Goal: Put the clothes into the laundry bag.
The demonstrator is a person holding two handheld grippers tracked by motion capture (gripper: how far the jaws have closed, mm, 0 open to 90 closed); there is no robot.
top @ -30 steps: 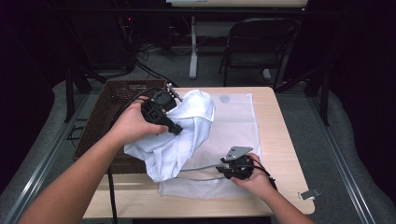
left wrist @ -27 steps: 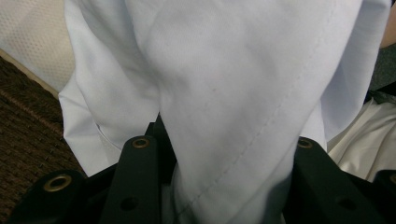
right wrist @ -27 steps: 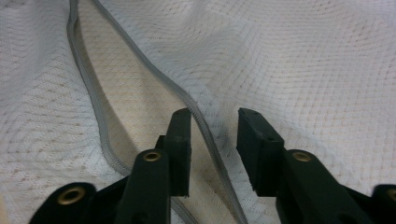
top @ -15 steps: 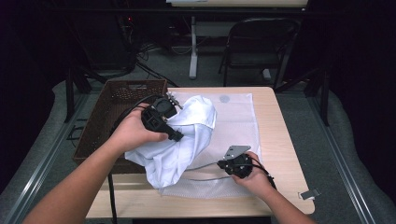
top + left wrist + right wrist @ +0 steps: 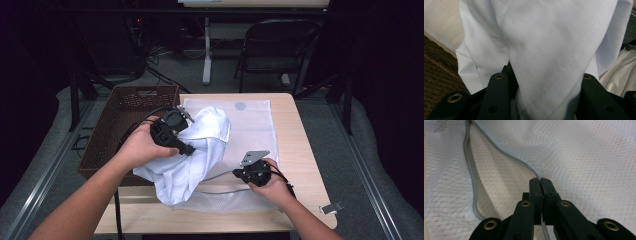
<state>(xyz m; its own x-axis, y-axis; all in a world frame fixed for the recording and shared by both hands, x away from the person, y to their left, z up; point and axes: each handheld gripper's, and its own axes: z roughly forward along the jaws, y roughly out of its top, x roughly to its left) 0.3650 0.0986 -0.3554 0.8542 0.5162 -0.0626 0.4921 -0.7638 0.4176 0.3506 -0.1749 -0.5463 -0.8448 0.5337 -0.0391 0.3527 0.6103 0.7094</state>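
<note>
The left forearm enters the high view from seven o'clock and slants toward one o'clock, its hand wrapped over the black left gripper (image 5: 172, 132), which sits above the table's left edge. Its jaws are pinching a bunched fold of the white cotton garment (image 5: 192, 152); in the left gripper view that cloth (image 5: 544, 50) fills the gap between the jaws and drapes upward.

The garment hangs from that grip and heaps on the near left part of the white mesh laundry bag (image 5: 255, 122), which lies flat on the pale wooden table (image 5: 300, 145).

The right hand reaches in from five o'clock, low on the table, holding the right gripper (image 5: 250, 172) level and pointing toward nine o'clock. Its jaws, having just been closing, are pressed together on the bag's grey zipper edge (image 5: 506, 155), with the mesh (image 5: 586, 157) spreading beyond them.

A brown woven basket (image 5: 112, 125) stands at nine o'clock of the garment.
</note>
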